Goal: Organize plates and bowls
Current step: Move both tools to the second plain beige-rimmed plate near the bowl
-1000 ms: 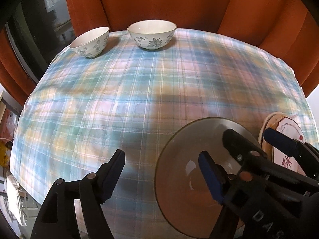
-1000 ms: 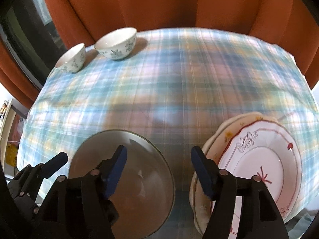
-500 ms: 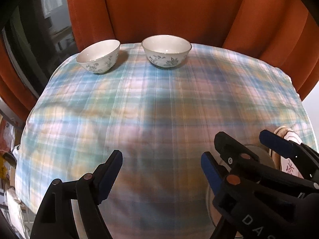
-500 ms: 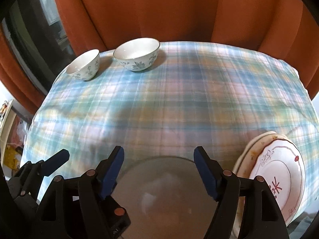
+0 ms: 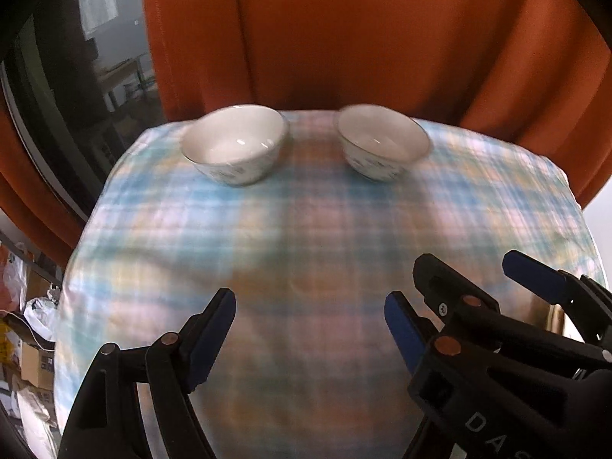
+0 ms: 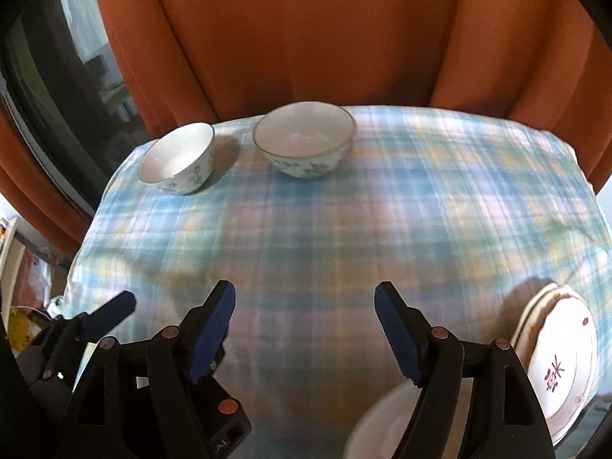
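Two white floral bowls stand side by side at the far edge of the plaid tablecloth: the left bowl [image 5: 235, 145] [image 6: 178, 157] and the right bowl [image 5: 382, 147] [image 6: 304, 138]. A stack of patterned plates [image 6: 560, 359] lies at the near right. A brownish glass plate [image 6: 382, 420] shows only as a rim below my right gripper. My left gripper [image 5: 310, 329] is open and empty above the cloth. My right gripper [image 6: 306, 325] is open and empty; it also shows in the left wrist view [image 5: 464, 271].
Orange curtains [image 5: 363, 38] hang right behind the table's far edge. A dark window [image 5: 76, 57] is at the far left. Boxes and bags [image 5: 23, 336] lie on the floor left of the table. The plaid cloth [image 6: 344, 237] covers the table.
Both grippers have moved forward and tilted up toward the bowls, which now look nearer. The glass plate has slid almost out of both views. Both grippers stay open.
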`<control>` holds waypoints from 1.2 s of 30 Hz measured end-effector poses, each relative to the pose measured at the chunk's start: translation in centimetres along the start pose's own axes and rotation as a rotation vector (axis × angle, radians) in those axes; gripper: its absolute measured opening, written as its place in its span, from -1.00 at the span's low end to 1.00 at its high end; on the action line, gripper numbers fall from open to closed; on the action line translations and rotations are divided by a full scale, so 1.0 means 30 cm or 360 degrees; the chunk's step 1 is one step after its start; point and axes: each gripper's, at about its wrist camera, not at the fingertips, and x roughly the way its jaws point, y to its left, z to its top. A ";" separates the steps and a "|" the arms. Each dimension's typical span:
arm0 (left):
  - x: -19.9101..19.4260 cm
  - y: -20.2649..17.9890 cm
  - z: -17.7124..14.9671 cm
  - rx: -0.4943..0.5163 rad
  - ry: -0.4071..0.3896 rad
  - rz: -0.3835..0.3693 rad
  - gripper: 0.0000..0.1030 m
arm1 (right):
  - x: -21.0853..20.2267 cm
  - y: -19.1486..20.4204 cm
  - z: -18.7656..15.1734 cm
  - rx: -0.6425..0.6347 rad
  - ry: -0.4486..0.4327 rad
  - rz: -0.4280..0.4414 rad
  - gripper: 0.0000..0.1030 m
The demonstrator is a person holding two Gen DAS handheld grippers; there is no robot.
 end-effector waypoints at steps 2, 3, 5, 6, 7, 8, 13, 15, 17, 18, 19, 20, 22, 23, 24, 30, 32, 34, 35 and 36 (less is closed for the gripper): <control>0.013 0.054 0.034 -0.0009 -0.0014 -0.0002 0.58 | 0.021 0.043 0.033 -0.0022 -0.0010 0.0002 0.56; 0.020 0.079 0.051 -0.0011 -0.0022 -0.0002 0.58 | 0.032 0.068 0.052 -0.0035 -0.0016 0.0003 0.56; 0.029 0.119 0.082 -0.0006 -0.0044 0.0003 0.58 | 0.049 0.115 0.084 -0.0052 -0.0032 -0.0018 0.56; 0.035 0.140 0.098 -0.0004 -0.0052 0.0010 0.58 | 0.058 0.136 0.100 -0.0056 -0.0043 -0.0025 0.56; 0.048 0.167 0.122 -0.0004 -0.0049 0.0018 0.58 | 0.069 0.157 0.115 -0.0058 -0.0051 -0.0018 0.56; 0.060 0.185 0.137 -0.0007 -0.0045 0.0024 0.58 | 0.084 0.177 0.133 -0.0062 -0.0052 -0.0005 0.56; 0.122 0.264 0.224 0.0008 -0.0077 0.0074 0.54 | 0.158 0.261 0.216 -0.0065 -0.0046 -0.0001 0.55; 0.154 0.291 0.266 0.0001 -0.0080 0.0067 0.54 | 0.183 0.282 0.247 -0.0052 -0.0058 -0.0036 0.55; 0.181 0.305 0.293 -0.0002 -0.0068 0.0046 0.54 | 0.204 0.295 0.277 -0.0028 -0.0064 -0.0058 0.55; 0.197 0.312 0.310 -0.0004 -0.0070 0.0040 0.54 | 0.218 0.305 0.294 -0.0024 -0.0059 -0.0082 0.55; 0.209 0.320 0.321 -0.0006 -0.0069 0.0040 0.54 | 0.228 0.311 0.307 -0.0022 -0.0059 -0.0103 0.55; 0.224 0.330 0.337 -0.0018 -0.0064 0.0036 0.52 | 0.243 0.318 0.322 -0.0018 -0.0063 -0.0121 0.55; 0.256 0.345 0.360 -0.0043 -0.0061 0.0013 0.48 | 0.280 0.332 0.354 -0.0007 -0.0059 -0.0128 0.54; 0.274 0.352 0.373 -0.0052 -0.0053 0.0007 0.46 | 0.293 0.333 0.365 -0.0003 -0.0062 -0.0119 0.53; 0.291 0.358 0.385 -0.0055 -0.0048 0.0003 0.45 | 0.312 0.336 0.378 0.0007 -0.0057 -0.0114 0.52; 0.371 0.360 0.454 0.0008 -0.0039 0.0036 0.28 | 0.417 0.360 0.439 0.0041 -0.0031 -0.0098 0.37; 0.391 0.365 0.475 0.0004 -0.0042 0.0042 0.25 | 0.443 0.371 0.459 0.0039 -0.0038 -0.0089 0.32; 0.418 0.374 0.492 -0.0009 -0.0032 0.0021 0.17 | 0.470 0.373 0.480 0.0052 -0.0042 -0.0054 0.23; 0.430 0.377 0.498 -0.0014 -0.0025 0.0009 0.12 | 0.484 0.373 0.489 0.0060 -0.0043 -0.0040 0.20; 0.442 0.380 0.500 -0.0019 -0.0019 -0.0003 0.10 | 0.499 0.374 0.498 0.0066 -0.0039 -0.0027 0.13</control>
